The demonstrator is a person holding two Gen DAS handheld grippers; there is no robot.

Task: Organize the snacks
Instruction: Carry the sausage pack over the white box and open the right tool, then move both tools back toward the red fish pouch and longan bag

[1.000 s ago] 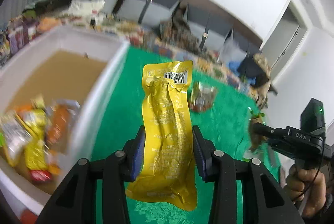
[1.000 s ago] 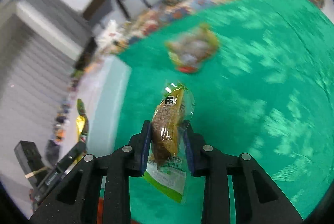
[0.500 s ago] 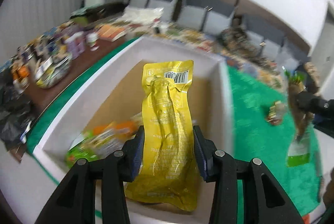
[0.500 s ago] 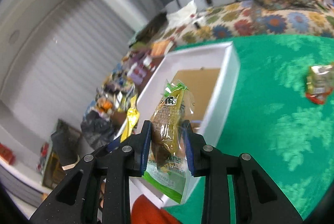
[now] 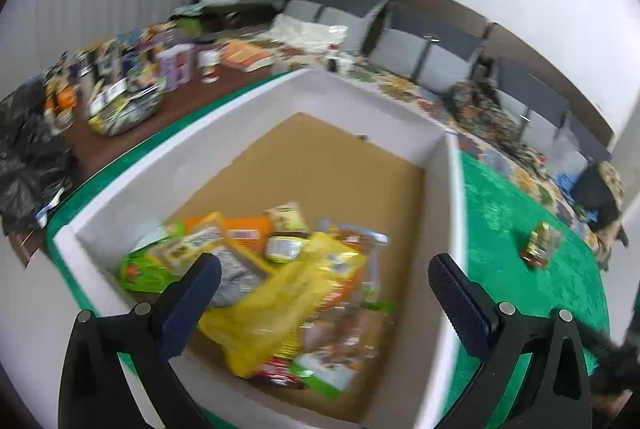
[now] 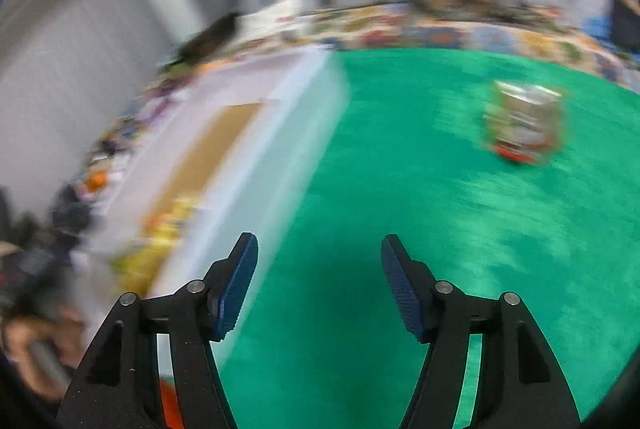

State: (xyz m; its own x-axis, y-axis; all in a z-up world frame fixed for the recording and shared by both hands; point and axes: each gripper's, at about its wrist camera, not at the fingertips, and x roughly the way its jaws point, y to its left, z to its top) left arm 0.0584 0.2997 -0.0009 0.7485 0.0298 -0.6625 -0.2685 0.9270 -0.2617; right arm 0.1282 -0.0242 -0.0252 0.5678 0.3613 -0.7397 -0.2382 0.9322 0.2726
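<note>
Right wrist view first: the right gripper [image 6: 316,281] has its jaws parting, about halfway apart, with nothing between the blue pads but green cloth [image 6: 400,229]. Ahead of it and off to its right, well apart from the fingertips, the one loose snack packet [image 6: 522,123] sits on the cloth, blurred, looking squat with a red lower edge; I cannot tell its long axis through the smear. To this claw's left the white box [image 6: 280,133] runs away from it, its near wall just beside the left finger. The whole frame is streaked, so the hand is swinging.

Left wrist view: the left gripper [image 5: 324,289] hangs over the box's open top, jaws opening to what looks like their widest, and the pads touch nothing. Directly below and between them the yellow pouch [image 5: 280,305] lies loose on the heap of snacks [image 5: 224,241] at the near end of the box, slanting from near-left to far-right. Beyond the heap the brown floor of the box is bare up to the far wall. Further off, past the right wall of the box, the same lone packet rests on the cloth, well to the right of this claw.

My guess is the right hand is the nearer one and the packet is the next pick: it needs to travel forward and rightward, then settle the open jaws around it
</note>
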